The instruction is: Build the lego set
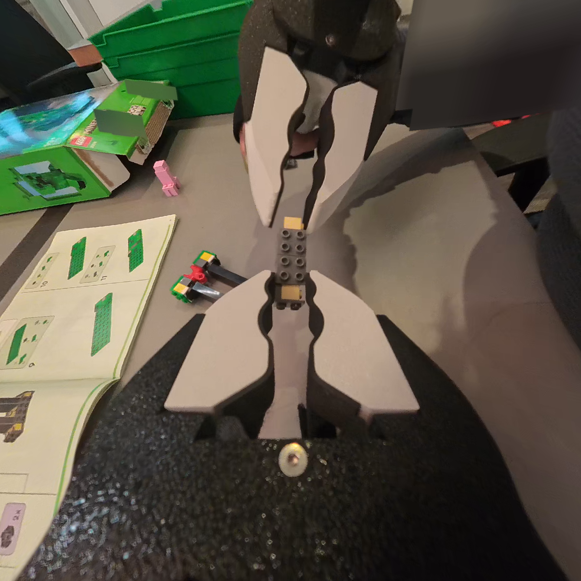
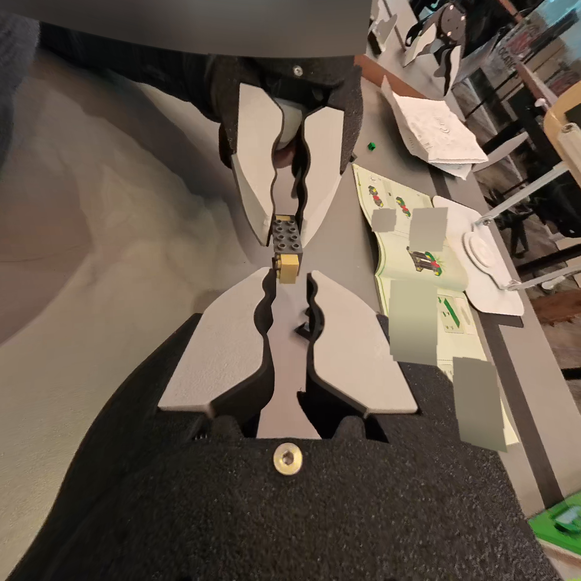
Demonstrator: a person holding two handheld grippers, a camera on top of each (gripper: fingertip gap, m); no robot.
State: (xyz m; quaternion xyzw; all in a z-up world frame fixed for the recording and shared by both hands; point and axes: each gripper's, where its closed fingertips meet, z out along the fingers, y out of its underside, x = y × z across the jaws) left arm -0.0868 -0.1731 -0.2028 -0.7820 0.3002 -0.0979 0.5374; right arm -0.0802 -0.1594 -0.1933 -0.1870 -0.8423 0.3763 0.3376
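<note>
Grey table (image 1: 408, 251), left tool (image 1: 290, 279) clamped on dark studded brick assembly (image 1: 291, 257) — right tool (image 2: 288, 274) parted at its other end

Stacked green bins (image 1: 176, 47) behind the table; crumpled white paper (image 2: 437, 132) beside the booklet.

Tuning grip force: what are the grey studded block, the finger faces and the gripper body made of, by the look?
Grey studded block: hard moulded plastic, slight sheen on crisp studs. Left gripper finger faces: smooth matt light grey, probably printed plastic; dark wavy inner edges could be rubber. Gripper body: black, grainy and speckled, likely textured printed plastic.
</note>
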